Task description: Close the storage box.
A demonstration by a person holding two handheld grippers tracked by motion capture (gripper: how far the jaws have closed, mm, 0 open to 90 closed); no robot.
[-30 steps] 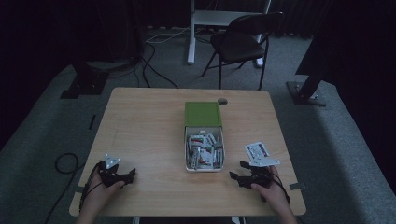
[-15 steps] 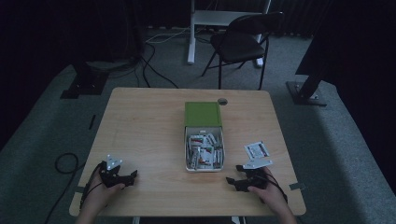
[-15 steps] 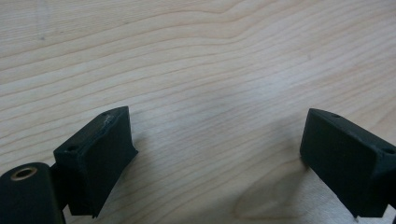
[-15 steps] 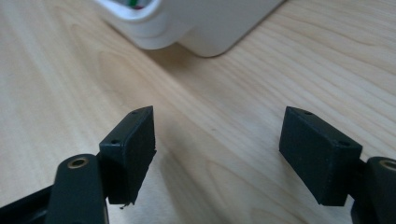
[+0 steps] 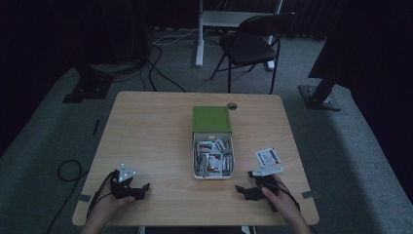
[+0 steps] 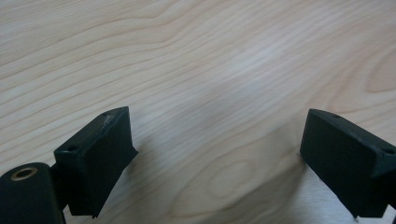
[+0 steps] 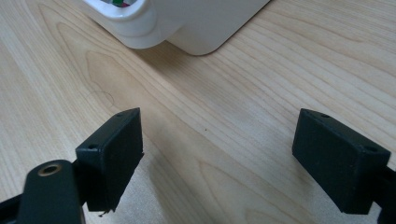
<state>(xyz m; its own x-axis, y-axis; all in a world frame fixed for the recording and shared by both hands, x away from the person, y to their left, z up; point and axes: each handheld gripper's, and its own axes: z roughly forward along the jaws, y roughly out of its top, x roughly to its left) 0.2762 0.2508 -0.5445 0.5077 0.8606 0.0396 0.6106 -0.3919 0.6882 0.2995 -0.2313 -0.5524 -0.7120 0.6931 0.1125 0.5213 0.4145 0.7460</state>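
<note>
A white box (image 5: pixel 213 171) with its green lid (image 5: pixel 211 119) folded back sits mid-table and holds several small packets (image 5: pixel 210 157). One loose packet (image 5: pixel 267 156) lies on the wood to its right. My left gripper (image 5: pixel 144 187) rests near the front left edge, pointing right, open over bare wood (image 6: pixel 215 158). My right gripper (image 5: pixel 239 189) lies near the front right edge, pointing left toward the box. Its jaws have just been opening and stand open with nothing between them (image 7: pixel 219 158). The box's white corner (image 7: pixel 187 23) lies just ahead of them.
The wooden table (image 5: pixel 156 141) has a round cable hole (image 5: pixel 232 105) behind the box. A black chair (image 5: pixel 253 46) and a desk leg (image 5: pixel 199 34) stand beyond the far edge, with cables on the grey carpet.
The right gripper has shifted slightly to the left near the front edge. The left gripper has kept still.
</note>
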